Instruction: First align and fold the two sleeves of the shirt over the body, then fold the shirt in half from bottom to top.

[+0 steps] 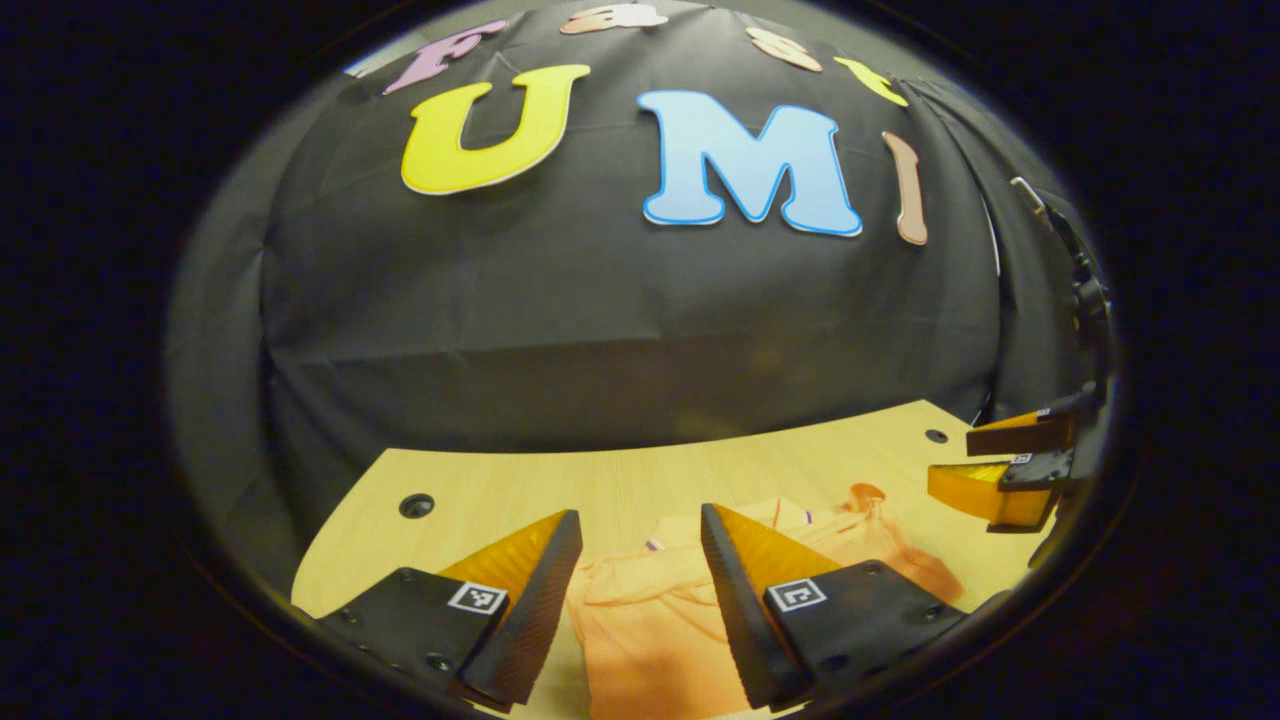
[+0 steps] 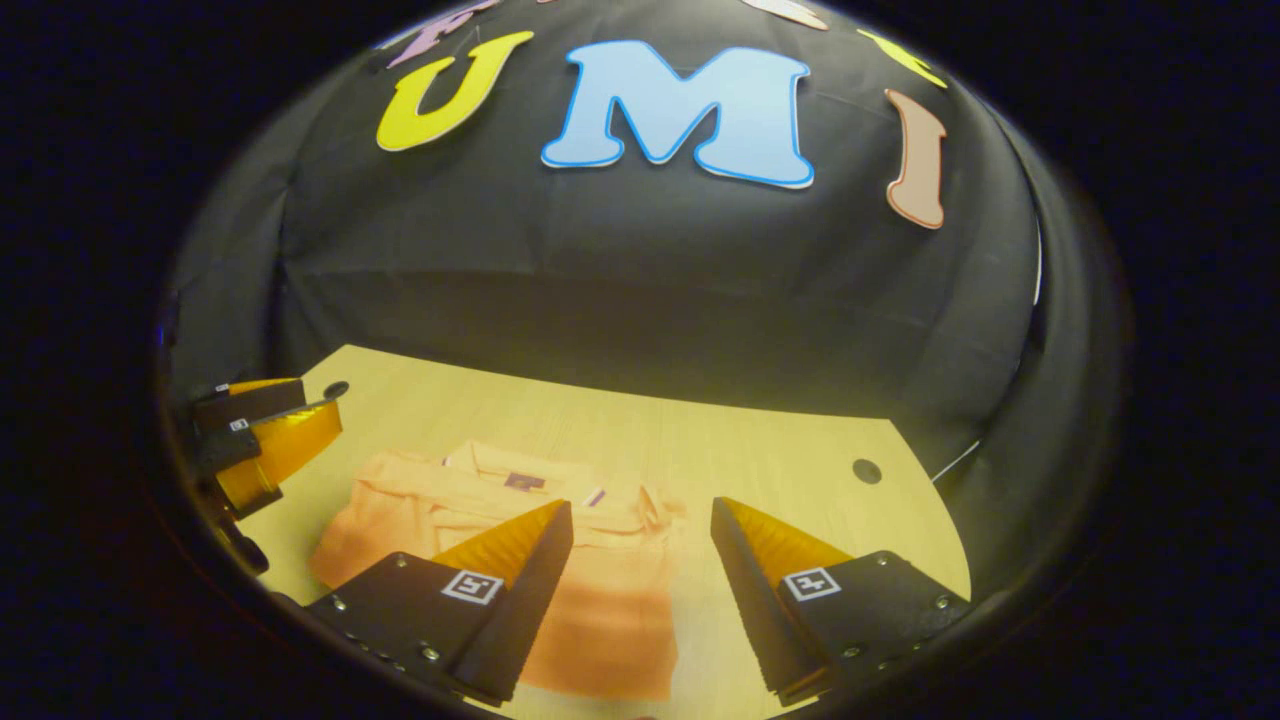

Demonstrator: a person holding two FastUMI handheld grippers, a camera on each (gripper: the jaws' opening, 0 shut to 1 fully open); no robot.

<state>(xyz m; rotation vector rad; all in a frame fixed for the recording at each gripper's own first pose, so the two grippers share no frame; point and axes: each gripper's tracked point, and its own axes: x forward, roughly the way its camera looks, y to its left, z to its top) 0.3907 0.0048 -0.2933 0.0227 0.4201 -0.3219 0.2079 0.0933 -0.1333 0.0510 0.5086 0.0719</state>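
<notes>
An orange collared shirt (image 1: 640, 620) lies flat on the wooden table (image 1: 600, 490), collar toward the black wall. My left gripper (image 1: 640, 560) hovers open over the shirt's upper part with nothing between its fingers. The right gripper (image 1: 950, 460) shows at the far right, open, above the table edge. In the right gripper view the shirt (image 2: 600, 600) spreads below my right gripper (image 2: 640, 545), which stands open and empty above it. A small purple label (image 2: 523, 481) marks the collar. The left gripper (image 2: 315, 410) hangs open at the left, beyond the shirt's shoulder.
The table (image 2: 780, 450) has round holes near its far corners (image 1: 416, 505) (image 2: 866, 470). The black cloth wall (image 1: 620, 330) rises right behind the table's far edge. Bare wood lies between the shirt and that edge.
</notes>
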